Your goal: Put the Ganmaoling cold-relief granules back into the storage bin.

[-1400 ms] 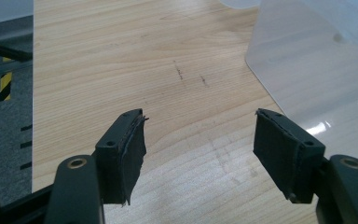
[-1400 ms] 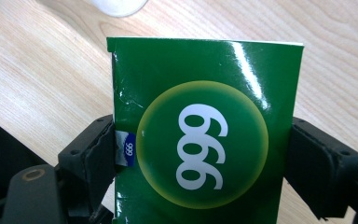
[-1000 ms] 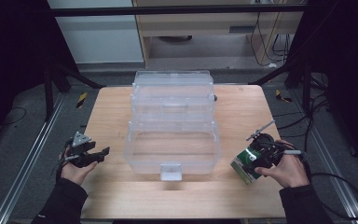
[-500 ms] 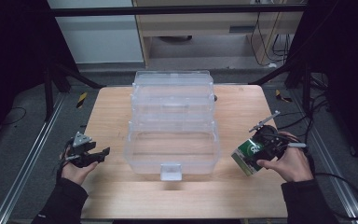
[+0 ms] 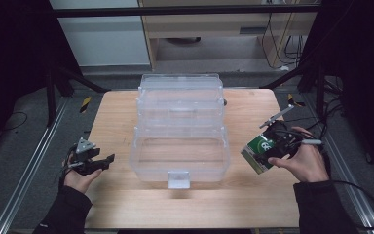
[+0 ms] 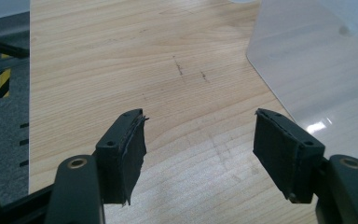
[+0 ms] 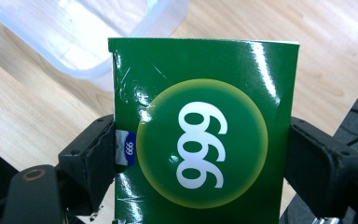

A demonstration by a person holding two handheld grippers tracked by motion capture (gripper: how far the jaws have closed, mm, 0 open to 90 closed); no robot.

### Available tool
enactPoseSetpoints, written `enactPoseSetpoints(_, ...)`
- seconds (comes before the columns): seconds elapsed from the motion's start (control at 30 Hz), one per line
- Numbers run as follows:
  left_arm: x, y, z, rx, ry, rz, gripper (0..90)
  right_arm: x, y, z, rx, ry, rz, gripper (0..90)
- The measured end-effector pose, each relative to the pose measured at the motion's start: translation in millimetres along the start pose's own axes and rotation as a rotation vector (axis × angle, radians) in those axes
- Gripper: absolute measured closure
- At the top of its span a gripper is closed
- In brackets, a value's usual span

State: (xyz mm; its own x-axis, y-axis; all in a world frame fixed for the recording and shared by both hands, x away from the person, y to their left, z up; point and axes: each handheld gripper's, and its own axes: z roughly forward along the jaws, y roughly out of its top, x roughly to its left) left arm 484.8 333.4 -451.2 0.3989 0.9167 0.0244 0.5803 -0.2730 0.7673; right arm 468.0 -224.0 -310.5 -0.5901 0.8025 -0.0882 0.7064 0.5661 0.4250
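Left gripper sits low over the left part of the wooden table, held in the person's left hand; the left gripper view shows its jaws spread wide with bare wood between them and nothing in the gap. Just ahead of that gripper and to its right stands the clear plastic box, a stepped, see-through container with its near compartment open at the top; its frosted corner lies beyond the right jaw in the left gripper view, apart from it. A small clear latch sits on the box's front wall. On the far side of the box from the left gripper, the right gripper is held in the right hand, its jaws pinching a green carton by its two side edges; the carton bears a round emblem with white numerals. It appears lifted clear of the table, though the high view leaves that uncertain. The carton is just beside the box's right wall, outside it.
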Motion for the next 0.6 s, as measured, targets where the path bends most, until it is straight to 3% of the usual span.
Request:
enactPoseSetpoints(0.33, 0.3, -0.2, 0.4, -0.004, -0.001, -0.005, 33.2, 2.3, 20.6, -11.9, -0.022, -0.004, -0.031, 18.0)
enactPoseSetpoints(0.6, 0.6, -0.2, 0.2, -0.005, -0.002, -0.005, 33.2, 12.4, 38.7, -20.6, -0.042, 0.009, -0.123, 18.0)
